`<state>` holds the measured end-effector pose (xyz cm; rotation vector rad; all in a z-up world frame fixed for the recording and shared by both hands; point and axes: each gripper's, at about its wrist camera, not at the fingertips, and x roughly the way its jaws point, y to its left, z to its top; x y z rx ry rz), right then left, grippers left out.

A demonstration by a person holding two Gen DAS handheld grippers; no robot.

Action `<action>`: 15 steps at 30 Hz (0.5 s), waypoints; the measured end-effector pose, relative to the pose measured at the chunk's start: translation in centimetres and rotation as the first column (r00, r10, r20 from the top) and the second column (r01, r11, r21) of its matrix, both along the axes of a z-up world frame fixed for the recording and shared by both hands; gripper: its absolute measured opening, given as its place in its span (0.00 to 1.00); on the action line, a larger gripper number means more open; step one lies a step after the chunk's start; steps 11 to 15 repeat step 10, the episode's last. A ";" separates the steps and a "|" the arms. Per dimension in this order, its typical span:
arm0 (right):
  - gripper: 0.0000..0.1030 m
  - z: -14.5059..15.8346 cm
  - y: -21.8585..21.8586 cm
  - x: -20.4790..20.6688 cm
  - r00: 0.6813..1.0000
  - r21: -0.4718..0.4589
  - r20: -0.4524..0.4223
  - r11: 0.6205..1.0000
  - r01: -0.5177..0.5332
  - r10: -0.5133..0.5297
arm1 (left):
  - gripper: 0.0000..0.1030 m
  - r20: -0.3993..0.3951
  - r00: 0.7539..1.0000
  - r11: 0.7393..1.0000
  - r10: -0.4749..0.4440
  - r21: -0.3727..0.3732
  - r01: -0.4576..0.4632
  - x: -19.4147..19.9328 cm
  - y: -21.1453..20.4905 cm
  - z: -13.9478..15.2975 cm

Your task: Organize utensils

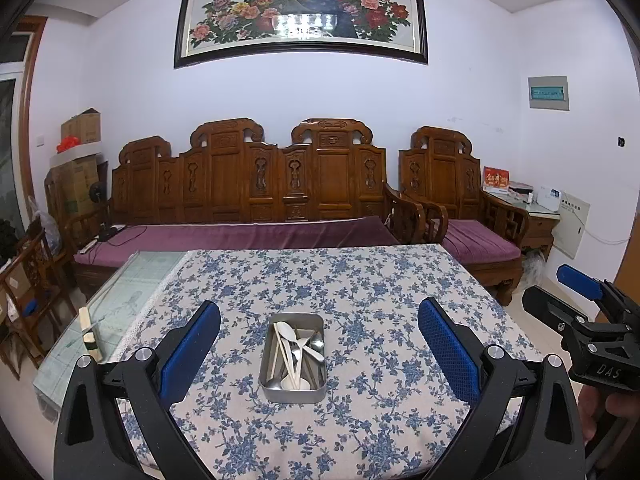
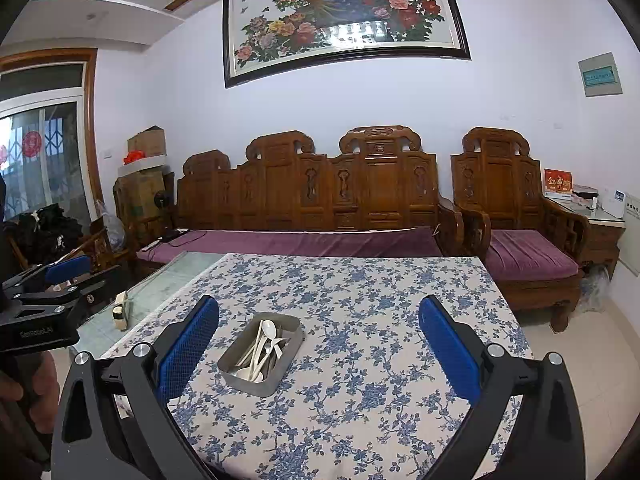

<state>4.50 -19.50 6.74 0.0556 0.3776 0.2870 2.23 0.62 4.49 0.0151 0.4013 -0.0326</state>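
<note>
Metal tin (image 1: 294, 394) of spoons (image 1: 289, 332), long axis front-to-back.

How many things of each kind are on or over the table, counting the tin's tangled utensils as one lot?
Tools: 2, left tool and right tool, both open
Metal tin: 1
Utensil lot in the tin: 1, white and metal pieces mixed
Small cream item on the bare glass: 1
Total: 5
</note>
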 end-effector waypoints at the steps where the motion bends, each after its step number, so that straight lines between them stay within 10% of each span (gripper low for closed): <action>1: 0.98 0.0 0.1 0.0 1.000 0.000 0.000 1.000 0.001 -0.001 | 0.93 0.000 1.000 1.000 0.000 0.000 0.000 0.0 0.0 0.0; 15: 0.98 0.0 0.1 0.0 1.000 0.000 0.000 1.000 0.002 -0.002 | 0.93 -0.003 1.000 1.000 0.000 -0.009 0.000 0.0 0.3 -0.1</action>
